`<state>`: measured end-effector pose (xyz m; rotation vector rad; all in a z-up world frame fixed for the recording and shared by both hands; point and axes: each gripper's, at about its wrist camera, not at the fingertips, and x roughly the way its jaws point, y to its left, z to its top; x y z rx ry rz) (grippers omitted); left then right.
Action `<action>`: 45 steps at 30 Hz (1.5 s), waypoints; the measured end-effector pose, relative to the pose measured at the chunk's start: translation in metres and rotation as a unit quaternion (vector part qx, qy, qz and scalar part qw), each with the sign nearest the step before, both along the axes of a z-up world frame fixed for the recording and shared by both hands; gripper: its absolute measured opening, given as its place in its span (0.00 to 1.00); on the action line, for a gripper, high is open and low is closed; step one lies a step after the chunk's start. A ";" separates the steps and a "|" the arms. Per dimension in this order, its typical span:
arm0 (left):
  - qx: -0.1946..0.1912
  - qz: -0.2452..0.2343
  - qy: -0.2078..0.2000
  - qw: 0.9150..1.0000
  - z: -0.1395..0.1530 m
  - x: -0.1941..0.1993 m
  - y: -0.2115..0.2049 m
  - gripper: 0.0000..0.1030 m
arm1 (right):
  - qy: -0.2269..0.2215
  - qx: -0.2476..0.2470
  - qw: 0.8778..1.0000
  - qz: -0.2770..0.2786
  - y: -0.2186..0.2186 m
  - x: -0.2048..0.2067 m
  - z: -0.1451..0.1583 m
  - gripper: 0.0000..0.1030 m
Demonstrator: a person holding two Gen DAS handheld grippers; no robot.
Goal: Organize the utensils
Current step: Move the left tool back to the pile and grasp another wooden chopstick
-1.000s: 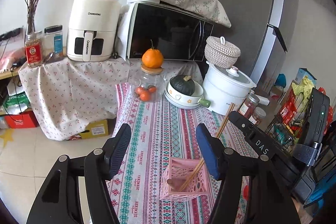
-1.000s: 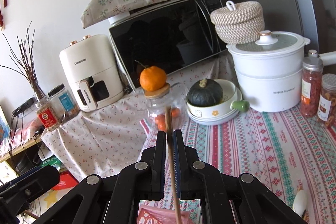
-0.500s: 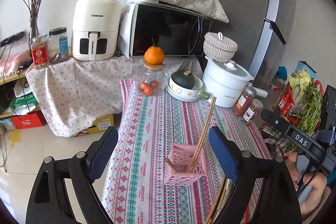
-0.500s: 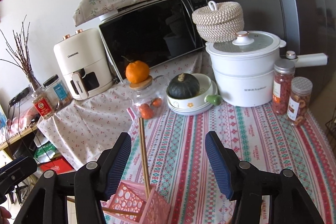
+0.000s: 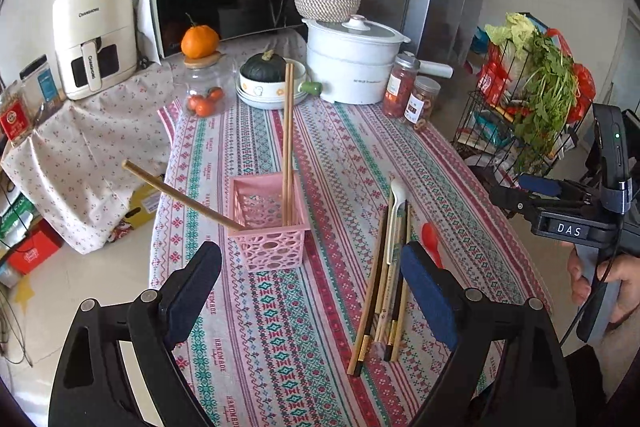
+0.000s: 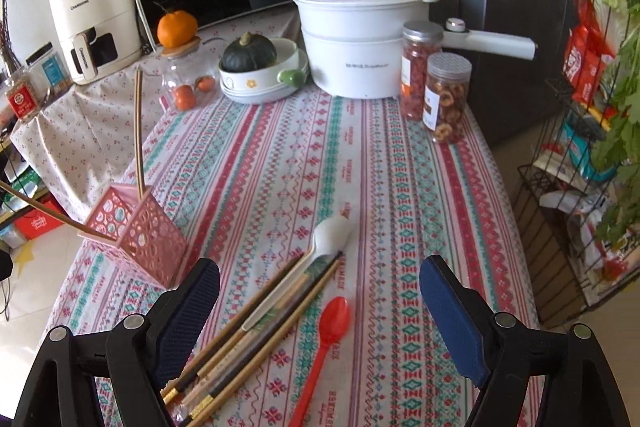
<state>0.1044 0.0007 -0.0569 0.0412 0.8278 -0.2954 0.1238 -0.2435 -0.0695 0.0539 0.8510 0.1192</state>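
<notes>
Farthest left, one long chopstick (image 5: 182, 198) leans out of the pink basket (image 5: 269, 223) at a steep slant over the edge of the surface (image 5: 332, 155), while a pair of chopsticks (image 5: 287, 143) stands nearly upright in the basket's far corner. A second ago that upright pair was pinched in the right tongs (image 6: 320, 311); now their jaws have just been opening and stand wide with nothing between them, so the drop-off looks done. The left tongs (image 5: 310, 291) have also just been opening and hang released, empty, over the patterned cloth just in front of the basket. Both views have swung down and to the right since then, bringing the loose pile into sight: a bundle of chopsticks (image 6: 256, 331) lying flat with a white spoon (image 6: 320, 243) across them and a red spoon (image 6: 326, 331) just beside. To my eye one delivery is finished and the next pick is being lined up; the right tongs hover over that pile, not touching it yet.
</notes>
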 end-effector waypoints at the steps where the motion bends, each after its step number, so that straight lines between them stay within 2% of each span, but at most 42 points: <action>1: 0.005 -0.011 0.009 1.000 -0.004 0.001 -0.009 0.90 | 0.015 -0.004 1.000 -0.004 -0.003 0.000 -0.005 0.84; 8: 0.043 -0.062 0.074 0.994 -0.039 0.016 -0.064 0.90 | 0.093 -0.005 0.995 -0.040 -0.029 -0.001 -0.036 0.84; 14: 0.053 -0.066 0.127 0.988 -0.072 0.040 -0.088 0.89 | 0.136 -0.003 0.989 -0.057 -0.041 0.002 -0.053 0.84; 17: 0.059 -0.056 0.144 0.986 -0.087 0.056 -0.097 0.72 | 0.160 0.007 0.985 -0.063 -0.048 0.006 -0.064 0.84; 19: 0.064 -0.051 0.155 0.985 -0.098 0.069 -0.102 0.43 | 0.169 0.013 0.983 -0.069 -0.052 0.008 -0.068 0.84; 21: 0.064 -0.046 0.165 0.983 -0.109 0.081 -0.107 0.27 | 0.176 0.019 0.981 -0.075 -0.056 0.009 -0.072 0.84; 24: 0.064 -0.039 0.178 0.981 -0.124 0.098 -0.117 0.14 | 0.182 0.030 0.979 -0.085 -0.063 0.012 -0.073 0.84; 27: 0.067 -0.039 0.185 0.980 -0.137 0.111 -0.125 0.10 | 0.187 0.041 0.977 -0.092 -0.068 0.014 -0.075 0.84; 32: 0.071 -0.042 0.194 0.977 -0.149 0.126 -0.134 0.09 | 0.192 0.046 0.976 -0.096 -0.074 0.017 -0.077 0.84; 35: 0.085 -0.040 0.185 0.978 -0.150 0.129 -0.138 0.09 | 0.195 0.048 0.975 -0.095 -0.076 0.019 -0.079 0.84; 45: 0.095 -0.037 0.179 0.978 -0.155 0.138 -0.136 0.07 | 0.207 0.051 0.973 -0.093 -0.074 0.024 -0.087 0.84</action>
